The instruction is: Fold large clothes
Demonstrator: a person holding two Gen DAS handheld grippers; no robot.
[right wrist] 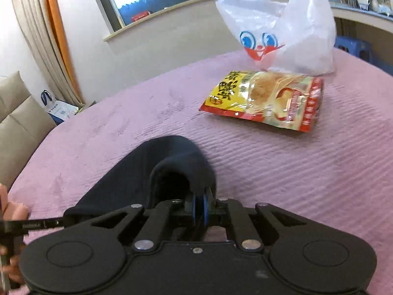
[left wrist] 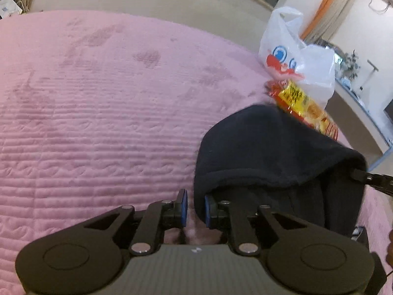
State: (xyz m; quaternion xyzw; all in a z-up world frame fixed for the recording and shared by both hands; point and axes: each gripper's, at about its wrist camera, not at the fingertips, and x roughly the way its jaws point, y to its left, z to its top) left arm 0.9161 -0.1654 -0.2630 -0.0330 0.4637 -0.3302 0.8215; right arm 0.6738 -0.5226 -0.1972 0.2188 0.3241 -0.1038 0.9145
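1. The dark navy garment [left wrist: 270,152] lies on the pink quilted bedspread [left wrist: 98,110], bunched into a thick rounded mound with a rolled edge. It is not spread flat, and no tidy folded stack shows.
2. The right gripper [right wrist: 199,206] has its blue pads pinched together on the garment's edge, and cloth hangs over the fingertips.
3. The left gripper [left wrist: 195,207] stands slightly parted. The fabric's lower corner lies against its right pad, but bedspread shows in the gap, so I judge it has no grip.
4. Judged from this, the folding is at an early or middle stage: 1 edge is held, the cloth is doubled over loosely, and flattening, squaring and the final folds remain.
5. Just beyond the garment sit a yellow and red snack packet [right wrist: 265,100] and a white plastic bag [right wrist: 282,32], close enough to crowd the folding space.
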